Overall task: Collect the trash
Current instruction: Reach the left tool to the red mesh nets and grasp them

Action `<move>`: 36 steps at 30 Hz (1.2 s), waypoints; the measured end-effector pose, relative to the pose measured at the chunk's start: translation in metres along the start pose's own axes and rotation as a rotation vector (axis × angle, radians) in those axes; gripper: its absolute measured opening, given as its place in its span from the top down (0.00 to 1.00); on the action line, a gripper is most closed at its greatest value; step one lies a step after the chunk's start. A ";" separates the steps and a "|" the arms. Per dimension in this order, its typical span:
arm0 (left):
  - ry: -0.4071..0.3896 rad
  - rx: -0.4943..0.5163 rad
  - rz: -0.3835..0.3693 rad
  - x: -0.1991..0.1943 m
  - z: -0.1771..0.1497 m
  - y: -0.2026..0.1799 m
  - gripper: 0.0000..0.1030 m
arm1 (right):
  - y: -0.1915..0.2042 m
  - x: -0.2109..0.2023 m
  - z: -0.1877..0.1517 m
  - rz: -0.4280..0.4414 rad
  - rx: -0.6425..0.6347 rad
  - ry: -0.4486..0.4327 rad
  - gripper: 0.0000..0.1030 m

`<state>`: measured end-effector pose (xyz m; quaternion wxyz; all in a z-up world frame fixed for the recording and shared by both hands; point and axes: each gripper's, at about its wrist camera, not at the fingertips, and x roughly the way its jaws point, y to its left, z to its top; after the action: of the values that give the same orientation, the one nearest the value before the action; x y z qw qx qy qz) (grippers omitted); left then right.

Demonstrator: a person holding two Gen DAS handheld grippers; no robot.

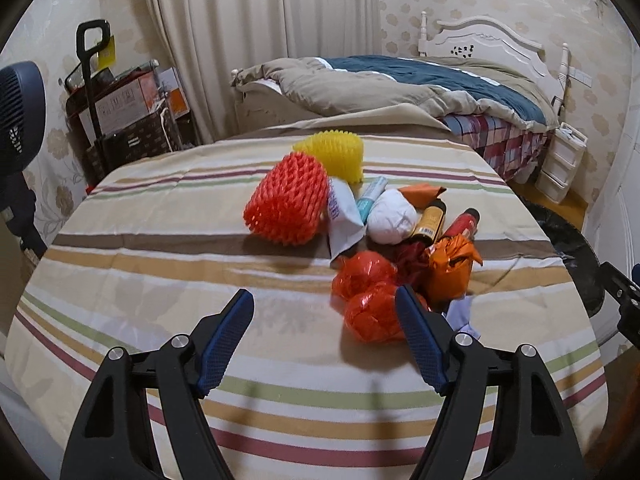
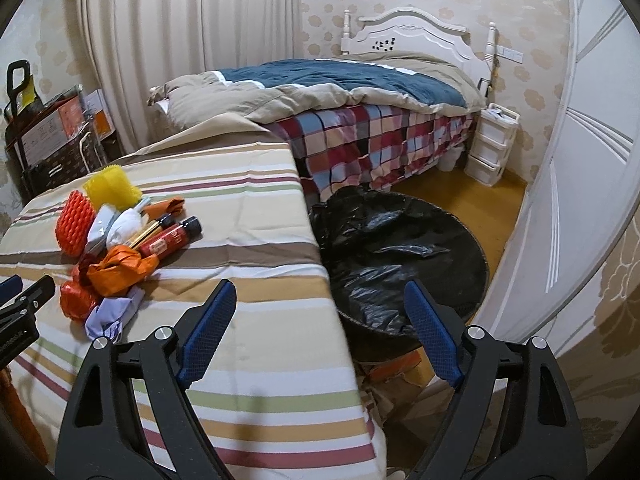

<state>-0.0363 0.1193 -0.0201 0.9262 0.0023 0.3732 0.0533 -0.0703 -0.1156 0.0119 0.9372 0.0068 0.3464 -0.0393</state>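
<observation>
A pile of trash lies on the striped table (image 1: 160, 264): an orange foam net (image 1: 286, 200), a yellow foam net (image 1: 334, 158), a white wad (image 1: 392, 218), two tubes (image 1: 430, 222), an orange wrapper (image 1: 450, 266) and crumpled red plastic (image 1: 370, 296). My left gripper (image 1: 324, 300) is open and empty, just short of the red plastic. My right gripper (image 2: 320, 294) is open and empty, over the table's right edge beside the black-lined trash bin (image 2: 400, 256). The pile also shows in the right wrist view (image 2: 120, 240).
A bed (image 2: 360, 120) with a checked sheet stands behind the table. White drawers (image 2: 490, 144) stand by the headboard. A cart of boxes (image 1: 120, 112) and a fan (image 1: 18, 108) are at the left. A white door (image 2: 568, 184) is right of the bin.
</observation>
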 end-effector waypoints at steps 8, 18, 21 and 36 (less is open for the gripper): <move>0.012 0.006 -0.047 0.006 0.000 -0.010 0.23 | 0.004 0.005 0.001 0.000 -0.006 0.017 0.19; 0.054 0.008 -0.025 0.024 -0.005 -0.009 0.19 | 0.007 0.012 -0.002 0.012 -0.010 0.035 0.19; 0.044 0.010 0.000 0.021 -0.007 -0.001 0.19 | 0.007 0.013 -0.002 0.017 -0.009 0.038 0.19; 0.030 -0.011 -0.022 0.018 -0.002 0.005 0.19 | 0.014 0.014 -0.004 0.023 -0.021 0.042 0.19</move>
<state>-0.0252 0.1257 -0.0342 0.9211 -0.0079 0.3867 0.0452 -0.0615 -0.1021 -0.0006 0.9301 0.0019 0.3663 -0.0247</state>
